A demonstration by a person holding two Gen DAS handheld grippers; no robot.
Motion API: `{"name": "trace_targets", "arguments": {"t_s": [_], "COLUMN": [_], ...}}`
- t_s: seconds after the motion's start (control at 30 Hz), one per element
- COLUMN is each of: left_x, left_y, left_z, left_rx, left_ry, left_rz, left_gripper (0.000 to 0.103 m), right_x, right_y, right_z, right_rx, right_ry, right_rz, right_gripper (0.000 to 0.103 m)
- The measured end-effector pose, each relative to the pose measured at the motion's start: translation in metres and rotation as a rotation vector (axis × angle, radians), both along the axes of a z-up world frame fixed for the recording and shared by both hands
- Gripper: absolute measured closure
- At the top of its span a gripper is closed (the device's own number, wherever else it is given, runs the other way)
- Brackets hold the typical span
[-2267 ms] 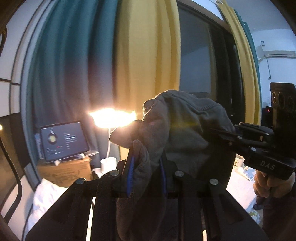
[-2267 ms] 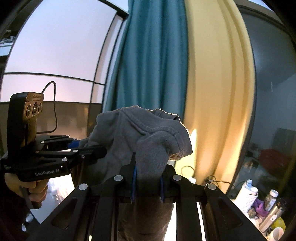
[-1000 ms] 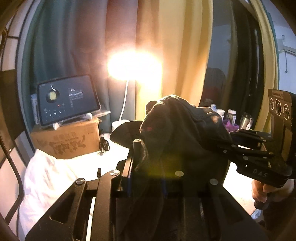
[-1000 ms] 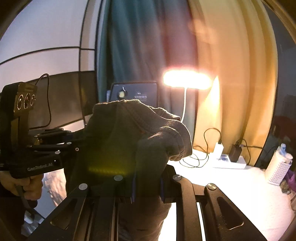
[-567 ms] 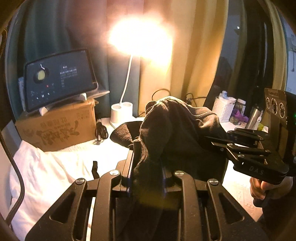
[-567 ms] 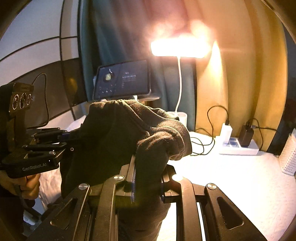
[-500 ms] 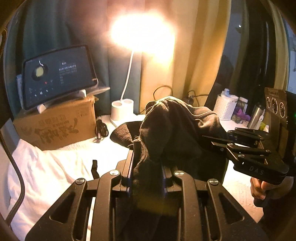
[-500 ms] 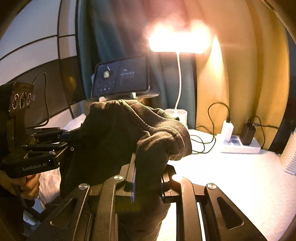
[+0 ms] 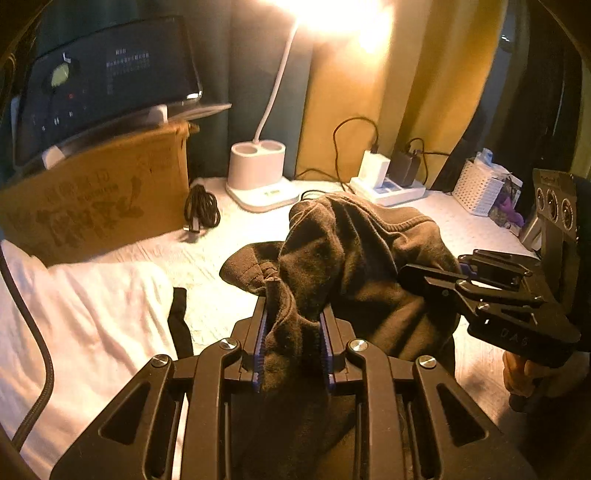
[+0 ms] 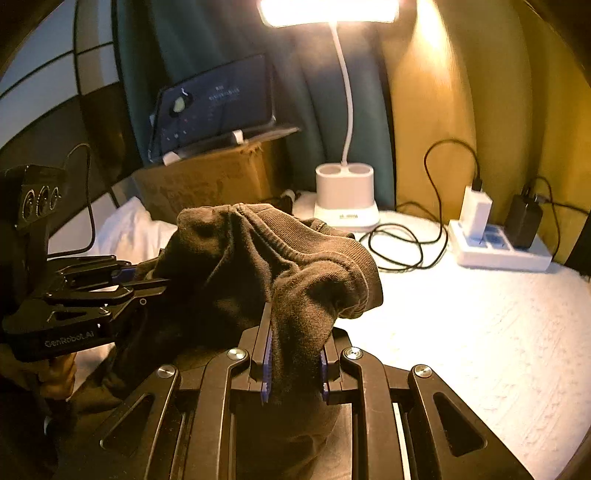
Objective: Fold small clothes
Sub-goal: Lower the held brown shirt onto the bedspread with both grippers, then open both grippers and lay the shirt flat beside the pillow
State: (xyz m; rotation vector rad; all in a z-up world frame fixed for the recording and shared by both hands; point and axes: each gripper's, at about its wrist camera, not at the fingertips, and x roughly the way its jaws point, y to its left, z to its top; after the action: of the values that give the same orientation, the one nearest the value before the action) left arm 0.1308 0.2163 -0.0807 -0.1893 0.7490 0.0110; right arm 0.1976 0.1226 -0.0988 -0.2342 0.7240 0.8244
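Both grippers are clamped on one dark brown garment (image 9: 354, 258), held bunched above a white-covered surface (image 10: 461, 325): the left gripper (image 9: 293, 332) bites one fold, the right gripper (image 10: 293, 354) another. Only the left view shows a white basket (image 9: 476, 186) far right and a coiled black cable (image 9: 201, 206); the right view shows the power strip (image 10: 498, 251) up close. Since a second ago, both have dropped toward the surface, and the lamp (image 10: 345, 199) base has come into view.

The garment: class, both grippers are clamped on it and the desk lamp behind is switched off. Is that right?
Not quite. The lamp is on, glaring in the right wrist view. The rest holds: the left gripper and right gripper are both clamped on the garment.
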Motion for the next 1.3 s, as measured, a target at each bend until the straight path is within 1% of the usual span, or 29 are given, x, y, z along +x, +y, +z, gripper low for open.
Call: {"name": "trace_targets", "arguments": {"t_s": [0.37, 0.57, 0.6, 0.7, 0.73, 0.77, 0.83, 0.9, 0.93, 0.97, 1.0, 1.03, 1.17, 1.3], "left_x": [0.027, 0.031, 0.032, 0.033, 0.032, 0.032, 0.031, 0.029, 0.027, 0.025, 0.023, 0.023, 0.017, 0.006], "left_y": [0.016, 0.023, 0.025, 0.031, 0.033, 0.034, 0.038, 0.044, 0.048, 0.05, 0.052, 0.053, 0.06, 0.057], "left_z": [-0.033, -0.044, -0.045, -0.047, -0.047, -0.047, -0.047, -0.046, -0.045, -0.044, -0.043, -0.043, -0.041, -0.029], "left_rx": [-0.032, -0.055, -0.064, -0.09, -0.087, -0.085, -0.074, -0.068, -0.061, -0.04, 0.004, 0.012, 0.023, 0.008], "left_ry": [0.106, 0.136, 0.14, 0.143, 0.147, 0.149, 0.15, 0.144, 0.142, 0.141, 0.143, 0.143, 0.154, 0.123], "left_rz": [0.04, 0.062, 0.067, 0.075, 0.08, 0.086, 0.112, 0.141, 0.16, 0.18, 0.204, 0.206, 0.225, 0.219], "left_gripper": [0.077, 0.076, 0.076, 0.075, 0.075, 0.074, 0.074, 0.072, 0.069, 0.069, 0.069, 0.069, 0.069, 0.069], "right_x": [0.026, 0.04, 0.041, 0.045, 0.046, 0.047, 0.049, 0.052, 0.052, 0.052, 0.052, 0.05, 0.046, 0.039], "right_y": [0.013, 0.019, 0.02, 0.019, 0.018, 0.016, 0.01, 0.003, 0.0, -0.002, -0.003, -0.005, -0.016, -0.029], "right_z": [-0.036, -0.055, -0.057, -0.06, -0.059, -0.059, -0.057, -0.057, -0.057, -0.056, -0.056, -0.055, -0.049, -0.041], "right_rx": [-0.057, -0.095, -0.102, -0.098, -0.098, -0.101, -0.099, -0.098, -0.097, -0.097, -0.099, -0.099, -0.088, -0.07], "right_ry": [0.069, 0.12, 0.124, 0.133, 0.133, 0.129, 0.128, 0.125, 0.129, 0.132, 0.129, 0.128, 0.126, 0.126], "right_rz": [-0.008, -0.02, -0.024, -0.027, -0.033, -0.046, -0.068, -0.094, -0.099, -0.105, -0.113, -0.118, -0.155, -0.185], "right_gripper": [0.084, 0.084, 0.078, 0.074, 0.069, 0.066, 0.052, 0.044, 0.044, 0.044, 0.044, 0.044, 0.043, 0.042]}}
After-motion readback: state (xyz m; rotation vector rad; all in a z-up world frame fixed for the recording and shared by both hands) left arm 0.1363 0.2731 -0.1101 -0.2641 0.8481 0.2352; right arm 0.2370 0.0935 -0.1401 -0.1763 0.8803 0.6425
